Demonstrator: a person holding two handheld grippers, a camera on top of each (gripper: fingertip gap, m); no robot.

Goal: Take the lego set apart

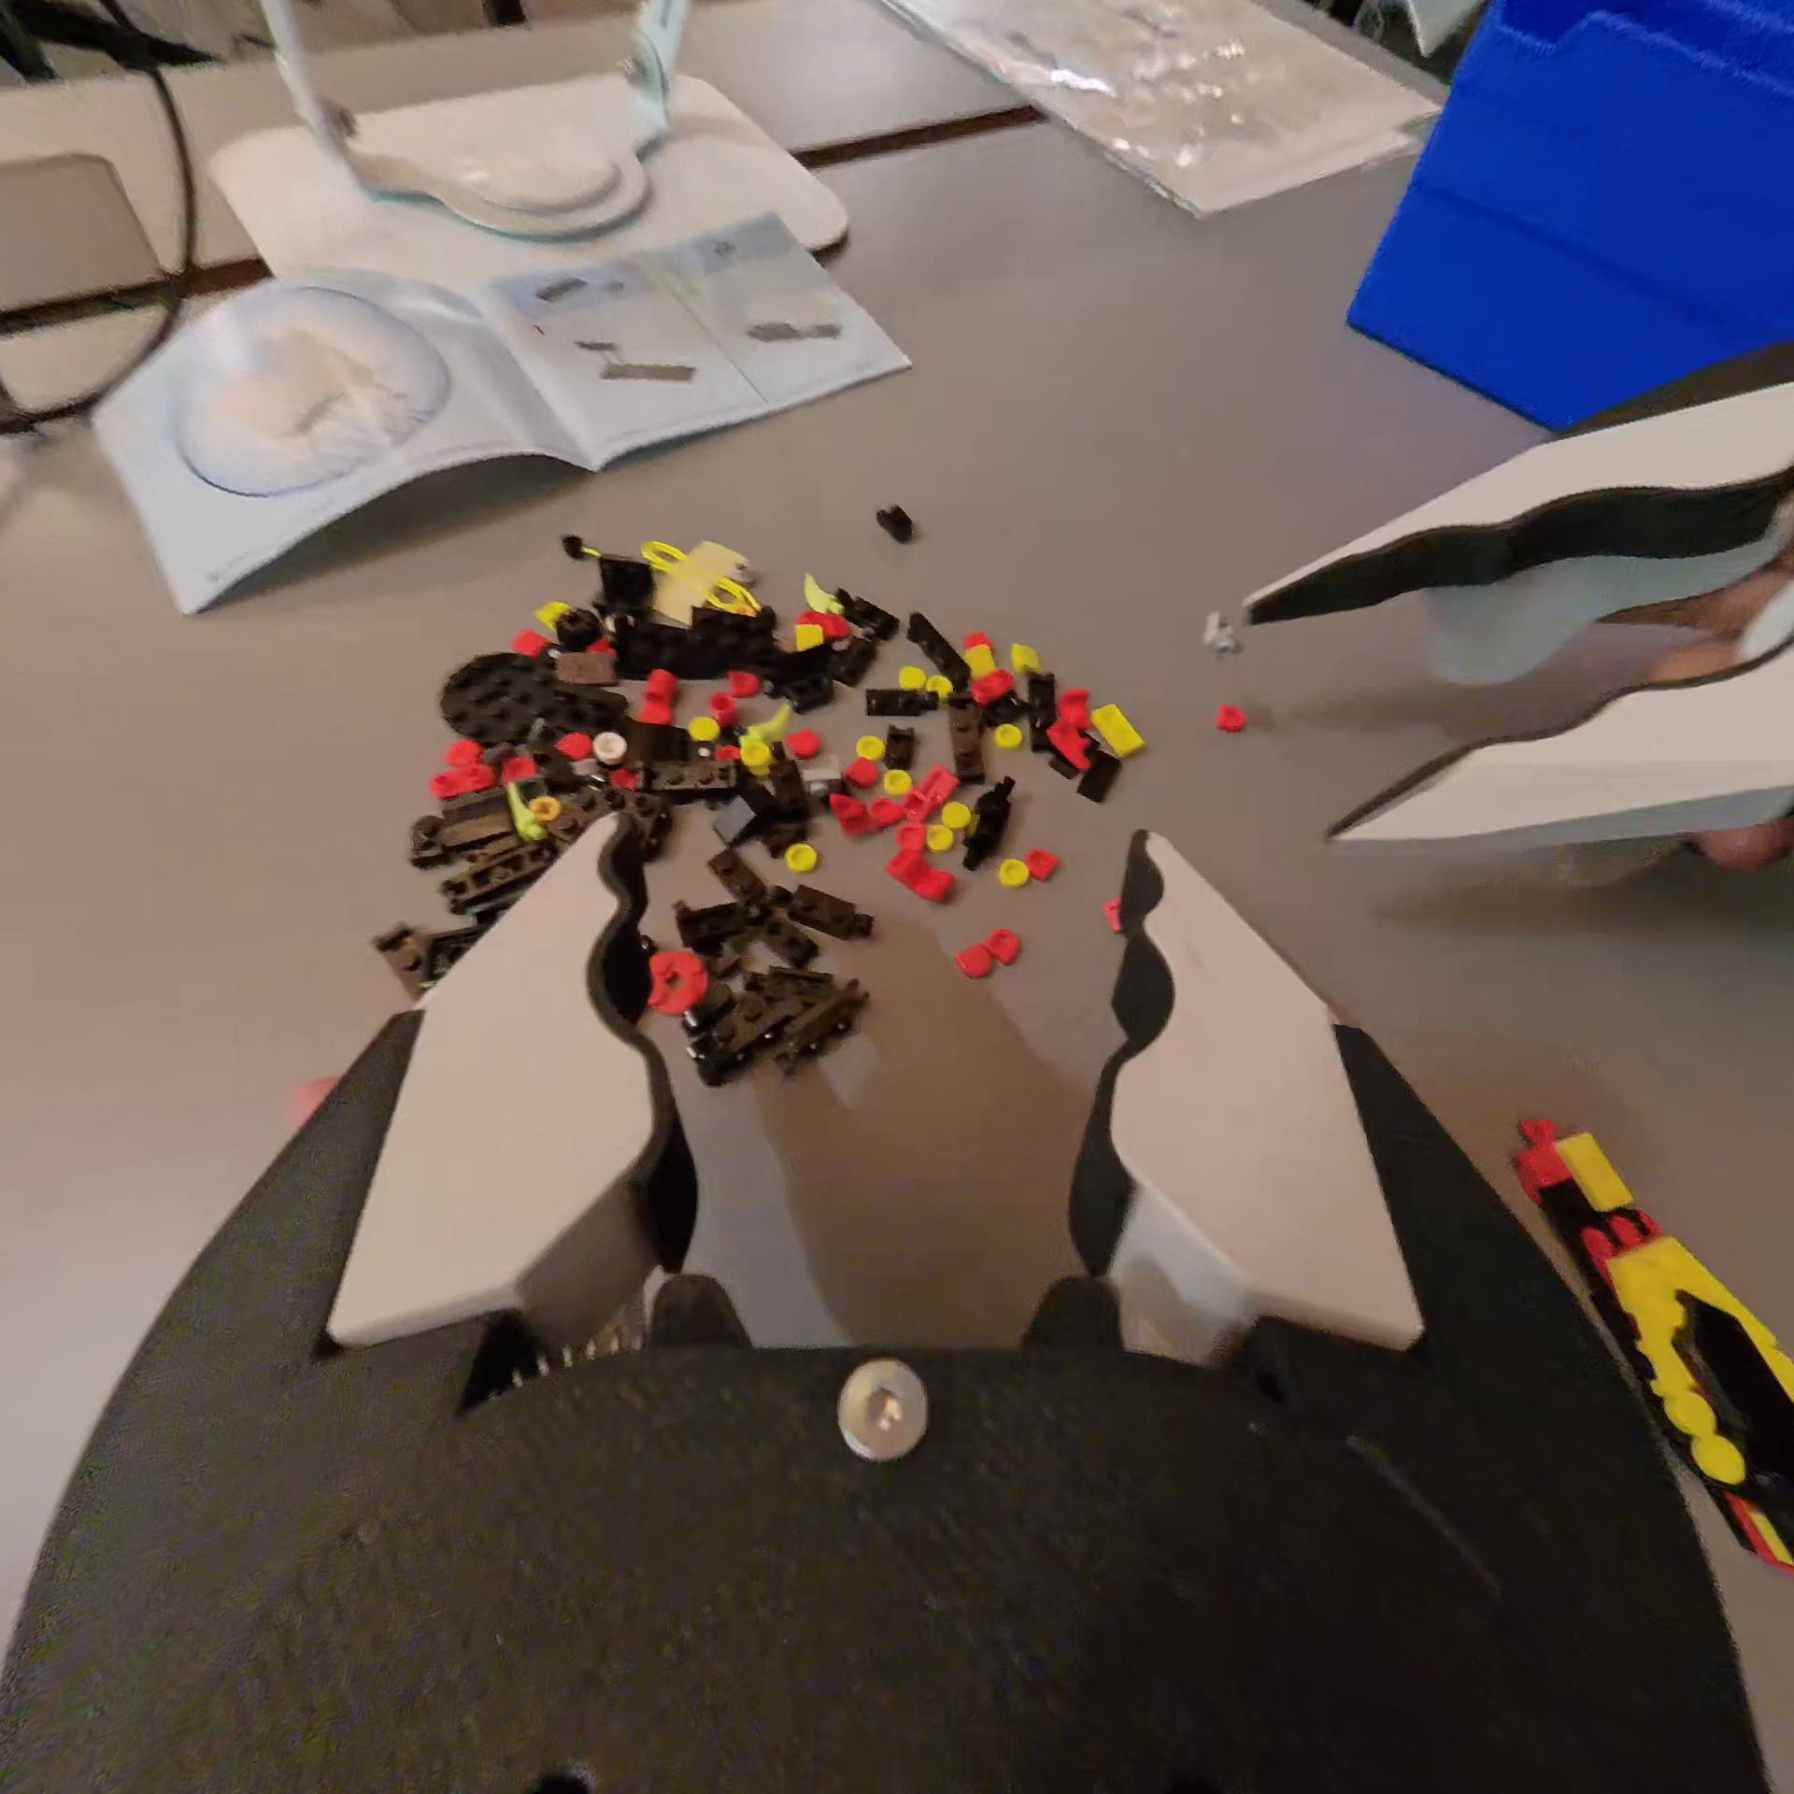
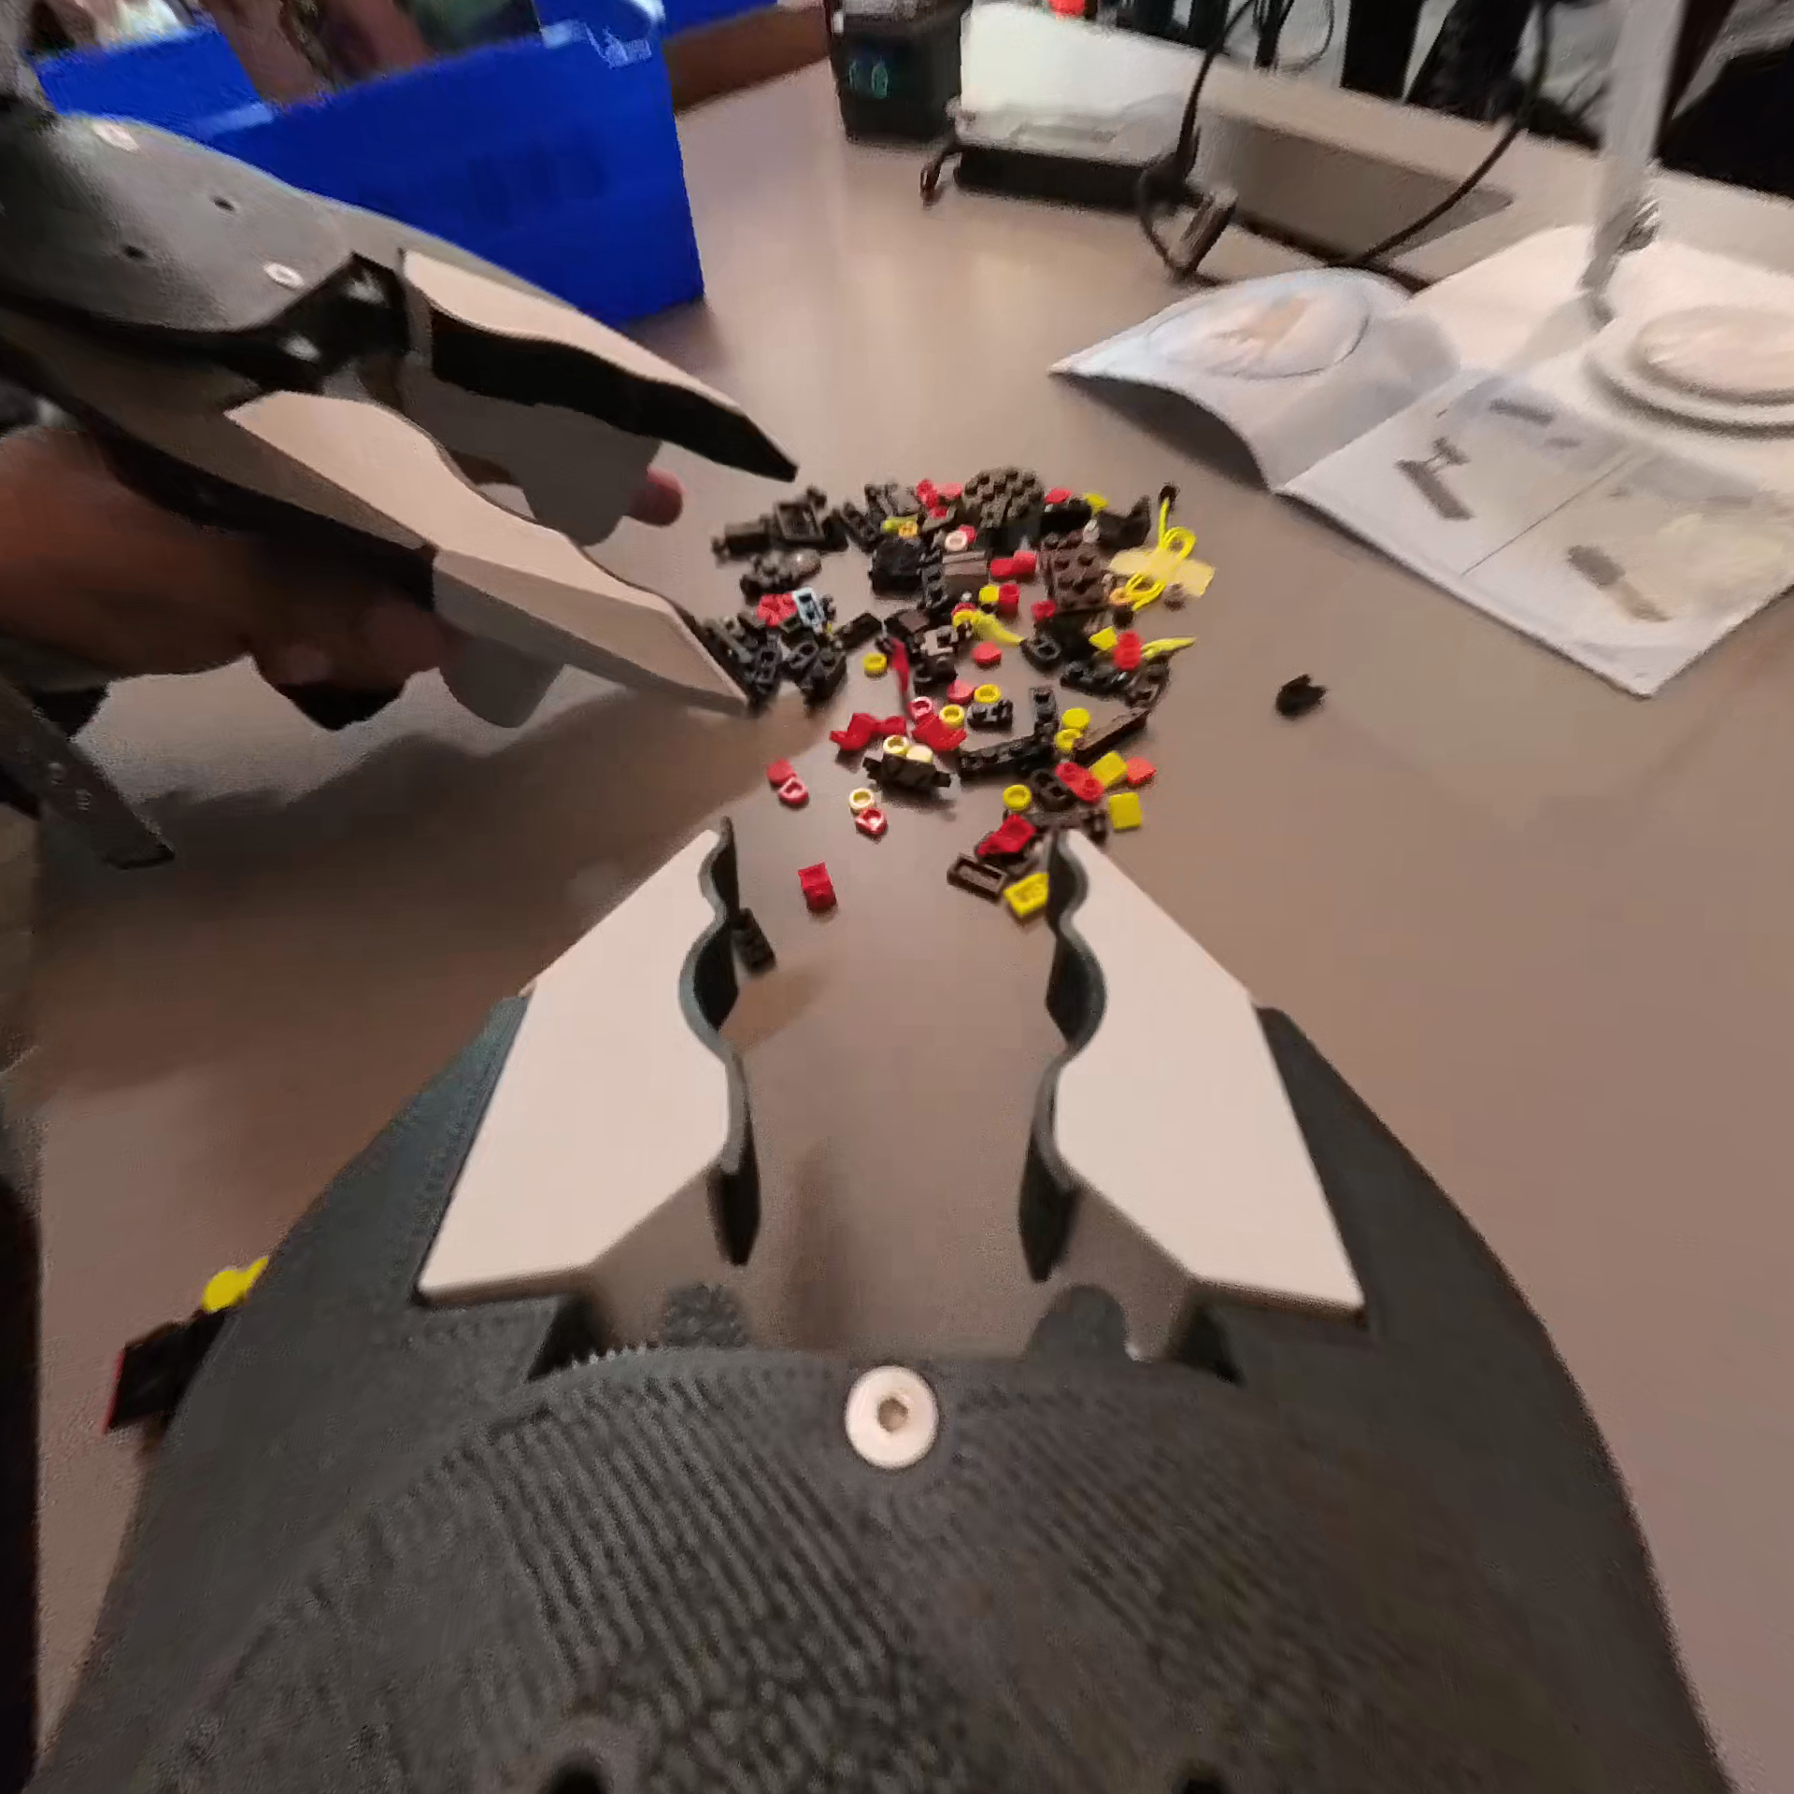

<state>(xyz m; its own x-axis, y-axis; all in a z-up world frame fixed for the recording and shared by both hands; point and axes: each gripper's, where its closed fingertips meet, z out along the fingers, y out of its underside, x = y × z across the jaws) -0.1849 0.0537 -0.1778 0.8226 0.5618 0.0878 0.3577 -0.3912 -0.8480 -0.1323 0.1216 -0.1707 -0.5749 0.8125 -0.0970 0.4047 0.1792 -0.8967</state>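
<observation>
A pile of loose black, red and yellow lego pieces lies on the grey table. My left gripper is open and empty, low over the near edge of the pile. My right gripper is open beside the pile, with a small black piece next to its left finger. It also shows in the left wrist view, with a tiny grey piece at its upper tip. A still-joined yellow, black and red lego part lies on the table at the lower right. The left gripper shows open in the right wrist view.
An open instruction booklet lies behind the pile, with a white lamp base beyond it. A blue bin stands at the back right, next to a clear plastic bag. A lone black piece lies apart. Cables run along the back.
</observation>
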